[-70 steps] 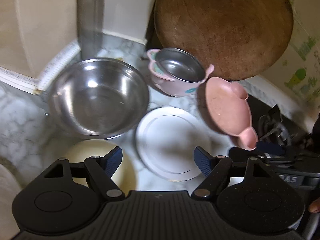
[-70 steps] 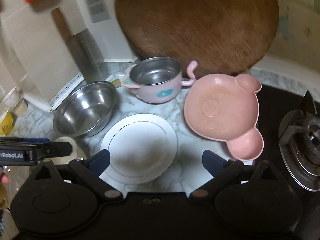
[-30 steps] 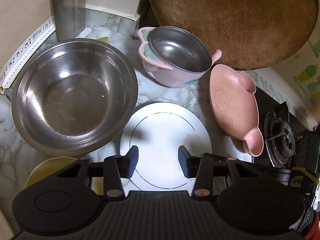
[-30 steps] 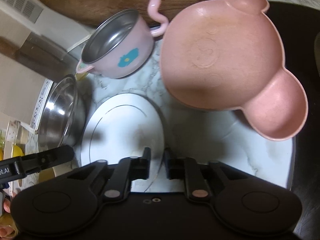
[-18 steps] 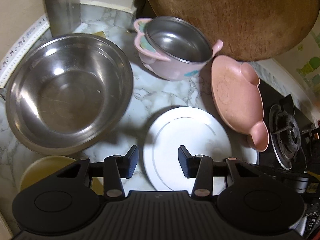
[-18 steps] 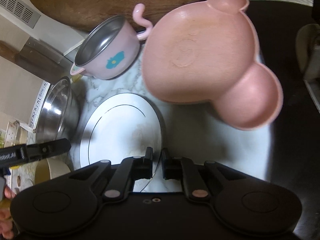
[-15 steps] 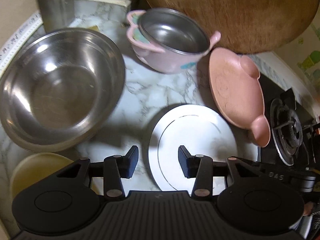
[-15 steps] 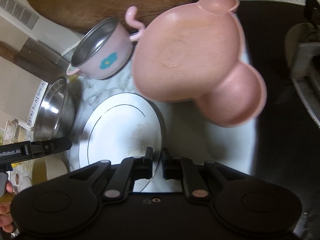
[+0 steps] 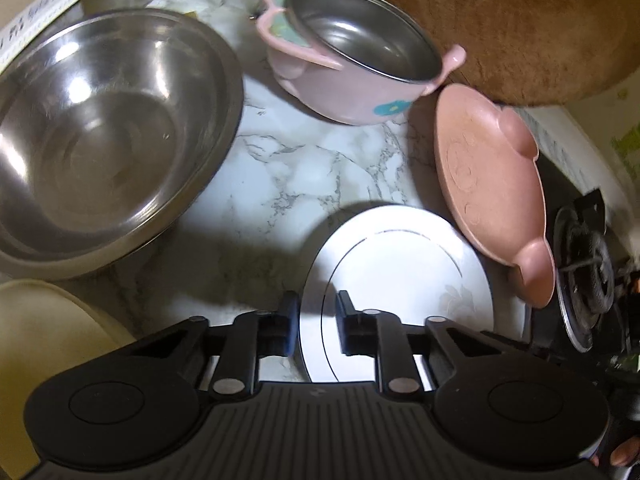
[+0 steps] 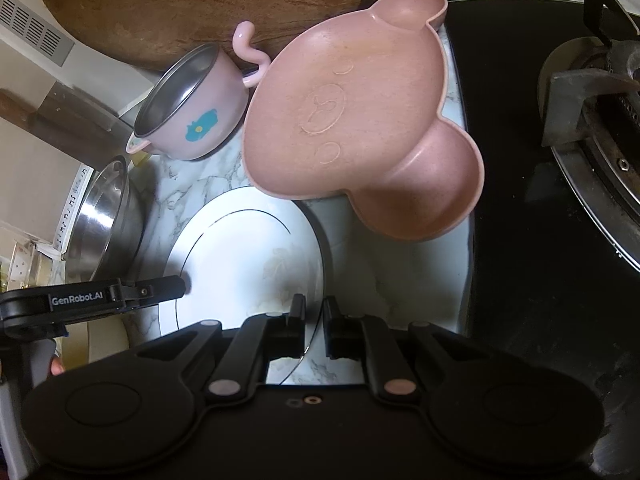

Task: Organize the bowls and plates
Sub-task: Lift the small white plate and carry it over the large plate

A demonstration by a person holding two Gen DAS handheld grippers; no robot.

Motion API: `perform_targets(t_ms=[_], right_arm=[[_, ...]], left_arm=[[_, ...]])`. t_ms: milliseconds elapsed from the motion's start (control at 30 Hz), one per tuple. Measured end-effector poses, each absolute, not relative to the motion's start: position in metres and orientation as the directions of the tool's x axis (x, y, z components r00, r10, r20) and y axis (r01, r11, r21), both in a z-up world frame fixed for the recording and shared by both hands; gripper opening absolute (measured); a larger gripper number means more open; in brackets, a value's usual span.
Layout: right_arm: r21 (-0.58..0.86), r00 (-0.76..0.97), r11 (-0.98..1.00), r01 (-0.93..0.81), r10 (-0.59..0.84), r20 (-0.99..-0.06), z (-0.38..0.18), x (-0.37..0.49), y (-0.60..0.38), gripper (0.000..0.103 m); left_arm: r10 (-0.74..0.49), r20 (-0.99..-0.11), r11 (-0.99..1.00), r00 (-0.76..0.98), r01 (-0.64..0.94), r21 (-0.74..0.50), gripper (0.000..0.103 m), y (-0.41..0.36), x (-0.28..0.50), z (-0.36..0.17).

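Observation:
The white plate lies on the marble counter. My right gripper is shut on its near rim, which shows as a thin edge between the pads. My left gripper straddles the plate's left rim and its jaws are closing, with a gap still showing beside the rim. The pink bear-shaped plate overlaps the white plate's far edge. A pink steel-lined bowl stands behind, and a large steel bowl sits to the left.
A round wooden board leans against the back wall. The black stove with a gas burner borders the counter on the right. A cream dish lies near left, below the steel bowl.
The white plate has slid right, away from the steel bowl and up to the pink plate, in my shut right gripper. My left gripper has sunk to its left rim and its jaws have narrowed.

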State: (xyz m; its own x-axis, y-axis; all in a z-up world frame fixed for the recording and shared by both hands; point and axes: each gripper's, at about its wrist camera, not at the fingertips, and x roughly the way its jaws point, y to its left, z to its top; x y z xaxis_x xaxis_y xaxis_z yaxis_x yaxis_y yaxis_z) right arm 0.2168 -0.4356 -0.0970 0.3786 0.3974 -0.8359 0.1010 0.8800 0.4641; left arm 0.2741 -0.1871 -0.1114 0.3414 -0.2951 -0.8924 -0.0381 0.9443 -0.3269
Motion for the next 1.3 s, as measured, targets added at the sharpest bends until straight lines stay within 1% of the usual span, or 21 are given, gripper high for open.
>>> perform_targets(t_ms=[67, 167, 467, 767, 1033, 1300], right_arm=[[0.47, 0.379, 0.877, 0.101, 0.403, -0.833, -0.097, 0.216, -0.437, 0.01], [0.477, 0.383, 0.873, 0.101, 0.408, -0.828, -0.098, 0.216, -0.438, 0.01], [0.457, 0.4, 0.883, 0.109, 0.381, -0.833, -0.093, 0.21, -0.438, 0.01], [0.455, 0.452, 0.886, 0.091, 0.37, -0.812, -0.066, 0.202, -0.433, 0.01], [0.473, 0.485, 0.879, 0.059, 0.389, -0.783, -0.038, 0.194, -0.416, 0.01], [0.474, 0.499, 0.881, -0.015, 0.417, -0.76, -0.01, 0.187, -0.372, 0.01]], left_arm=[[-0.305, -0.887, 0.938, 0.346, -0.054, -0.343, 0.014, -0.183, 0.273, -0.113], [-0.317, -0.879, 0.928, 0.356, -0.074, -0.364, 0.012, -0.178, 0.27, -0.114], [-0.329, -0.867, 0.928, 0.375, -0.041, -0.37, 0.011, -0.182, 0.258, -0.103], [-0.363, -0.831, 0.912, 0.422, -0.023, -0.41, 0.011, -0.17, 0.242, -0.077], [-0.37, -0.803, 0.9, 0.467, -0.035, -0.435, 0.011, -0.14, 0.223, -0.048], [-0.356, -0.78, 0.886, 0.515, -0.08, -0.457, 0.011, -0.086, 0.196, -0.024]])
